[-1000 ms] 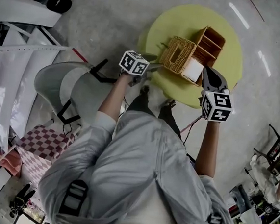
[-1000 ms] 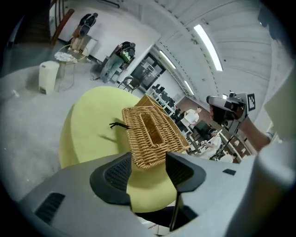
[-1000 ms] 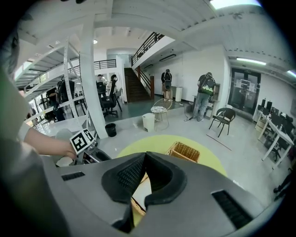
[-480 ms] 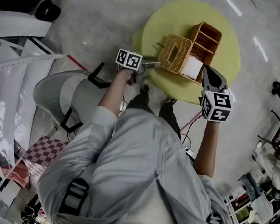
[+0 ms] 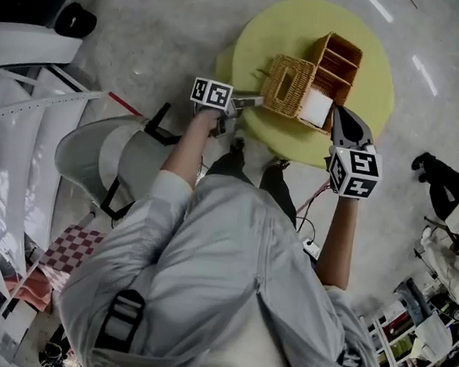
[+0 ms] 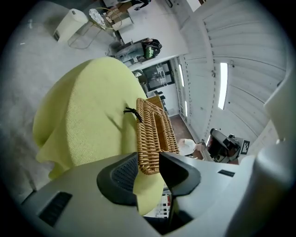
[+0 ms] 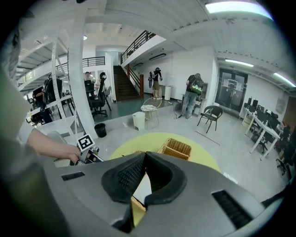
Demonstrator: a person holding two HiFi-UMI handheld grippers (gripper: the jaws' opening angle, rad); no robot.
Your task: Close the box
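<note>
A wicker box (image 5: pixel 338 62) stands open on the round yellow table (image 5: pixel 264 37). Its slotted wicker lid (image 5: pixel 286 86) is swung out toward me, and something white (image 5: pixel 317 110) shows at the box's near side. My left gripper (image 5: pixel 252 102) reaches the lid's left edge. In the left gripper view the jaws (image 6: pixel 149 169) are closing, and the lid's rim (image 6: pixel 147 139) fills the gap between the pads. My right gripper (image 5: pixel 339 112) hovers just right of the white thing. In the right gripper view its jaws (image 7: pixel 144 155) meet at the tips with nothing held.
A grey chair (image 5: pixel 111 151) stands left of me, with white stair framing (image 5: pixel 19 102) beyond it. A checkered cloth (image 5: pixel 78 241) lies lower left. A dark figure (image 5: pixel 440 175) is on the floor at right. The table cloth hangs over the near edge (image 6: pixel 51 148).
The left gripper has stayed at the lid's near edge while the head view shifted a little. The right gripper has not moved. A dark figure has moved along the floor at right.
</note>
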